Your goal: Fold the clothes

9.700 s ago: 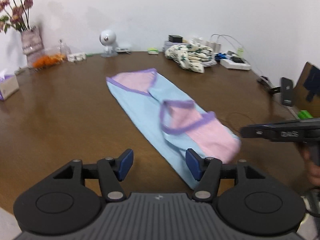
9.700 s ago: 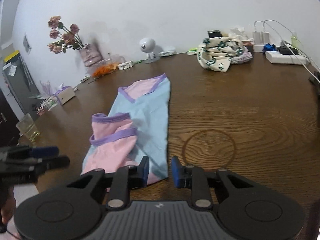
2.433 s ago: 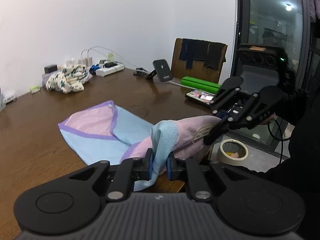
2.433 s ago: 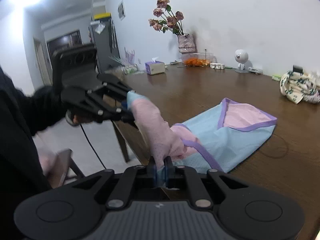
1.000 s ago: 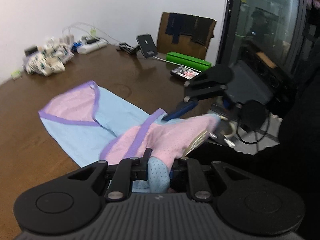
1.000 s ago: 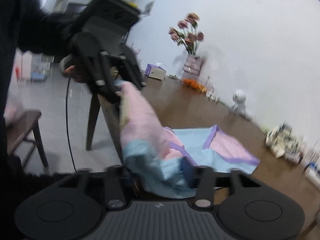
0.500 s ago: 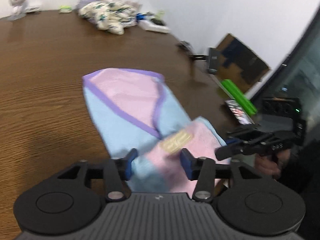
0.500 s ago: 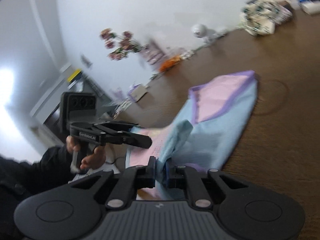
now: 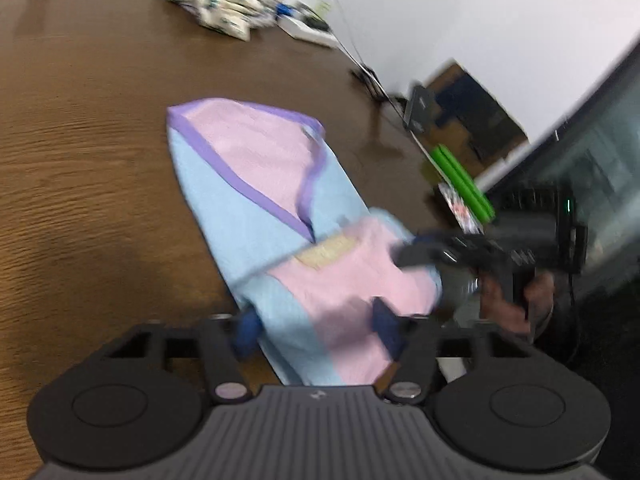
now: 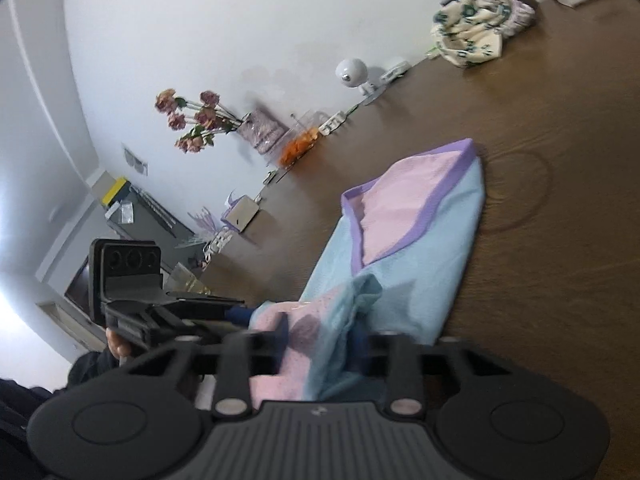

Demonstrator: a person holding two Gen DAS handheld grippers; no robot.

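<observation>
A pink and blue garment (image 9: 256, 208) is spread on the brown counter (image 9: 80, 160), running from the left gripper (image 9: 316, 330) toward 11 o'clock; its near end is doubled back, pink side up, with a yellowish label showing. The left gripper's jaws have just been closing and are seen partly apart, the garment's near edge lying between the pads without being pinched. A bunched fold at the garment's near corner is clamped by the right gripper (image 10: 320, 332), though that view is blurred. In the right wrist view, at about 10 o'clock along the wall, a vase (image 10: 260, 132) is filled with pink flowers; just beside it a clear container (image 10: 300, 146) is filled with something orange; nearer, a tissue box (image 10: 242, 212) is seen. A patterned cloth heap (image 9: 224, 4) lies at the far edge.
</observation>
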